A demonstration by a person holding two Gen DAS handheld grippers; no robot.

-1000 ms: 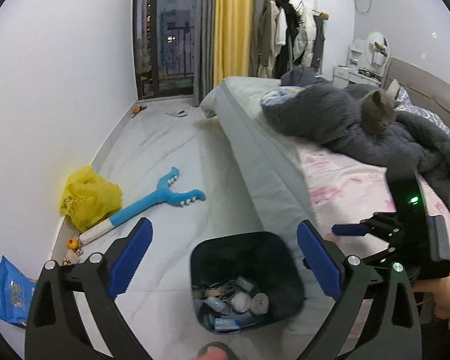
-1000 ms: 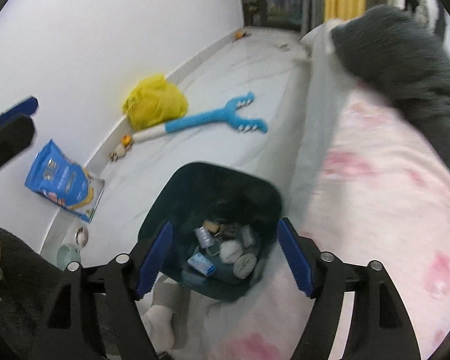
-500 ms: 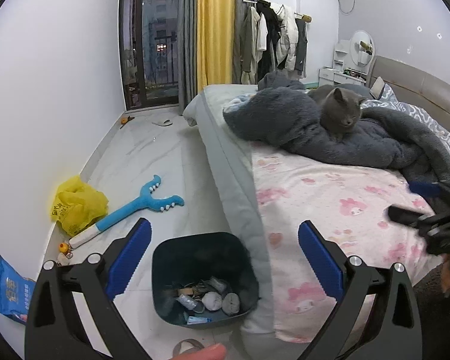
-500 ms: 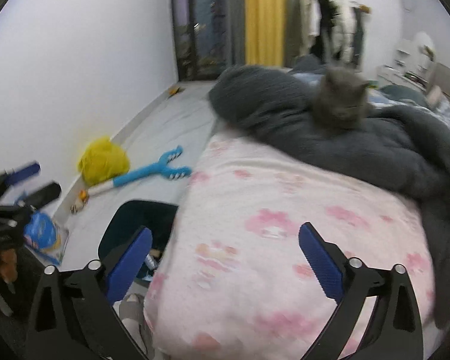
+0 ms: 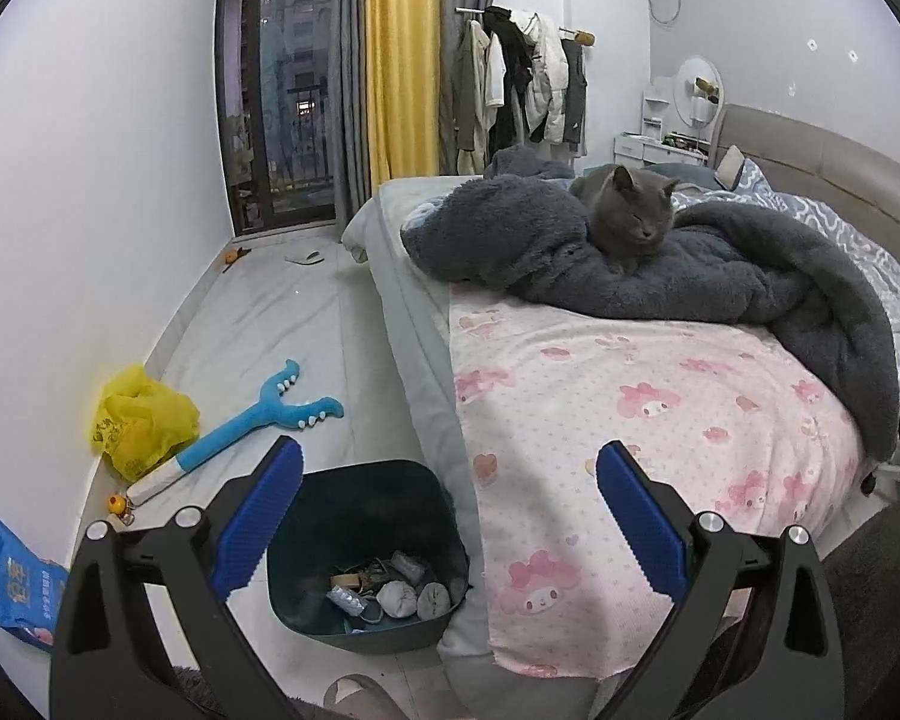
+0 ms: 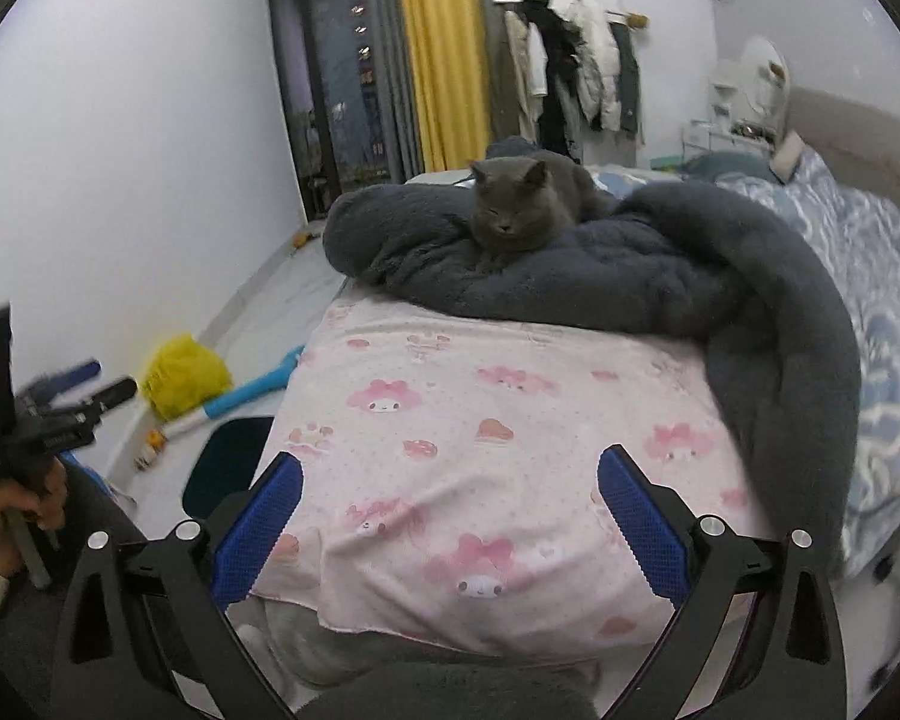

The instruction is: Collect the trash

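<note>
While both grippers, left [image 5: 447, 513] and right [image 6: 449, 519], gape empty, the pink sheet [image 6: 510, 420] hides most of the trash bin [image 6: 225, 465]; its contents [image 5: 390, 594] blur.

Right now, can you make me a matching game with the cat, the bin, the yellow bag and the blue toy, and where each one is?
Things:
1. grey cat
2. dark bin
3. yellow bag
4. blue toy

Places:
A. on the floor against the white wall
B. lying on the dark fluffy blanket on the bed
C. on the floor at the corner of the bed, with rubbish inside
D. flat on the floor, its white end near the yellow bag

Pairs: 1-B, 2-C, 3-A, 4-D
</note>
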